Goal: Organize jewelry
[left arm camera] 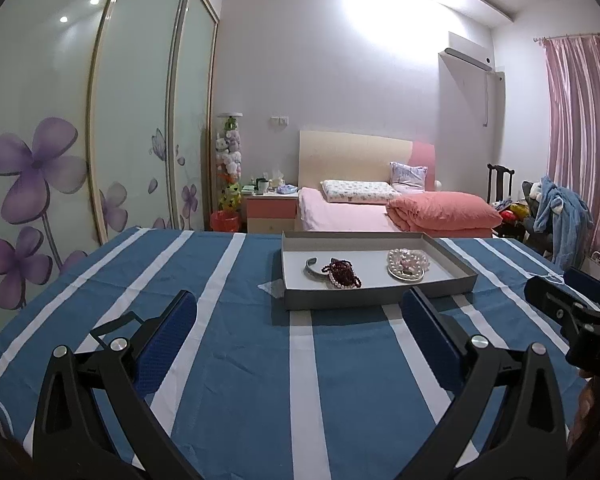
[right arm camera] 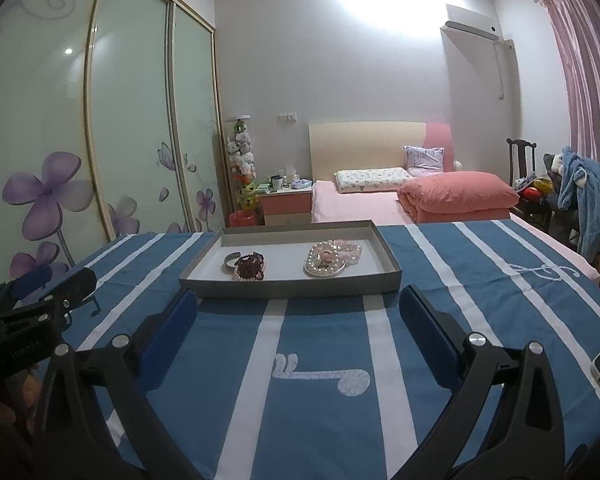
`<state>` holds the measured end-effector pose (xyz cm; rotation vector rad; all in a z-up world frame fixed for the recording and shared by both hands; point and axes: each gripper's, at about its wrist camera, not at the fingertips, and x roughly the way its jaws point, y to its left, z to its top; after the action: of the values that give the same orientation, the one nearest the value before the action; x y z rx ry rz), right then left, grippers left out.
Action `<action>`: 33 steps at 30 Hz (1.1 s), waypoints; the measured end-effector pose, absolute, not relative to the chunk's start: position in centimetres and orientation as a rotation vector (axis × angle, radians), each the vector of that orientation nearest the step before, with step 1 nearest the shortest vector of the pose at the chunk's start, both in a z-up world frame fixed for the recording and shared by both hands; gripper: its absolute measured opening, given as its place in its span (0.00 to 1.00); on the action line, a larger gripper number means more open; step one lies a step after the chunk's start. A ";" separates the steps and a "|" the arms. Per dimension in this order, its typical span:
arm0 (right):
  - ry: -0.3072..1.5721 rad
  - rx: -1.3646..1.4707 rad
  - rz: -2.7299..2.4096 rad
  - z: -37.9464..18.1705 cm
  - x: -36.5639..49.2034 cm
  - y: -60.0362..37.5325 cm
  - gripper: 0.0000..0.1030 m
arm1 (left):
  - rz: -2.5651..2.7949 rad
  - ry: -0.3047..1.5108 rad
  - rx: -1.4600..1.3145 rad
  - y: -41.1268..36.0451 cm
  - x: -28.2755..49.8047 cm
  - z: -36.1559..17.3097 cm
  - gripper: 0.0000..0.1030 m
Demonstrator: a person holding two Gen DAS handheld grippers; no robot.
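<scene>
Home bedroom: bed (left arm camera: pixel 364 210), wardrobe (left arm camera: pixel 100 120), curtains (left arm camera: pixel 580 128)

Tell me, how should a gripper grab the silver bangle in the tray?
Probably from above, pinching the silver bangle's free left curve. It lies flat in the tray, and the dark red beads crowd its right side, so the left is easier.

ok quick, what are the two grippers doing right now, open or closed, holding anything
Left gripper: open, holding nothing, above the blue striped cloth.
Right gripper: open, holding nothing, short of the shallow grey tray.
</scene>
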<state>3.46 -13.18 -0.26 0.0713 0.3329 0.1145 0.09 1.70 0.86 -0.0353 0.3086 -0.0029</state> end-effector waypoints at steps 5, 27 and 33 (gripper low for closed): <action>0.329 0.074 0.107 -0.2 3.4 -13.4 0.96 | -0.003 0.305 -0.042 1.8 -0.1 1.0 0.98; 0.336 0.078 0.103 -0.2 3.5 -13.4 0.96 | -0.011 0.317 -0.042 1.3 0.0 0.8 0.98; 0.337 0.078 0.103 -0.2 3.5 -13.3 0.96 | -0.012 0.325 -0.040 1.0 0.1 0.8 0.98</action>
<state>3.45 -13.28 -0.20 0.0780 0.3372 0.1032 0.13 1.03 0.83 -0.0401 0.3245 -0.0118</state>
